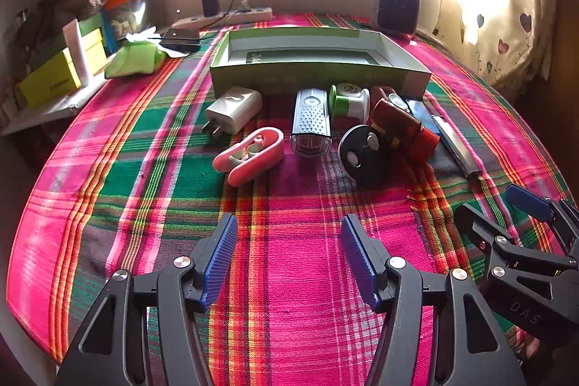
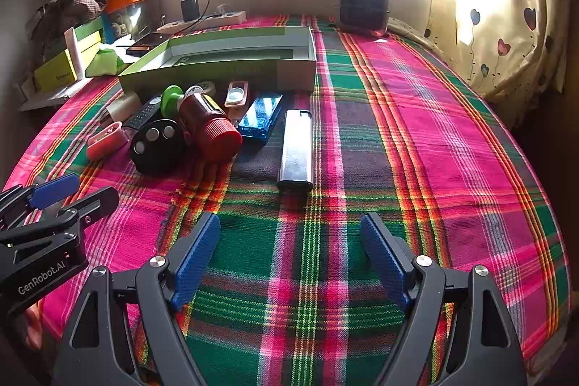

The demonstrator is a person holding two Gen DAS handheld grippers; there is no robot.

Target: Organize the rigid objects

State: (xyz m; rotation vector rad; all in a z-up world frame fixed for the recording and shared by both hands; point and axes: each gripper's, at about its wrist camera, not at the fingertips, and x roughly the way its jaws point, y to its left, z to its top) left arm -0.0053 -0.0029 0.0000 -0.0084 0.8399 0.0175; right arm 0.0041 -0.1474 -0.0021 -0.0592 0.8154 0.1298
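Note:
An open green box [image 1: 318, 74] [image 2: 217, 69] lies on the plaid cloth. In front of it lie a white charger [image 1: 233, 109], a pink earbud case [image 1: 249, 154] [image 2: 105, 139], a silver torch [image 1: 311, 118], a green and white spool [image 1: 349, 101] [image 2: 170, 100], a black round remote [image 1: 362, 152] [image 2: 155, 143], a red-capped bottle [image 1: 401, 129] [image 2: 208, 123], a blue device [image 2: 260, 116] and a silver lighter [image 1: 456, 143] [image 2: 296, 150]. My left gripper [image 1: 289, 259] is open, well short of the items. My right gripper [image 2: 289, 259] is open too, nearer than the lighter.
A power strip [image 1: 224, 18] with a plugged charger, a dark phone [image 1: 179, 38] and a small fan [image 1: 398, 7] [image 2: 363, 5] sit behind the box. Yellow boxes [image 1: 58, 78] and a green cloth [image 1: 132, 58] crowd the left shelf. A curtain [image 2: 506, 24] hangs right.

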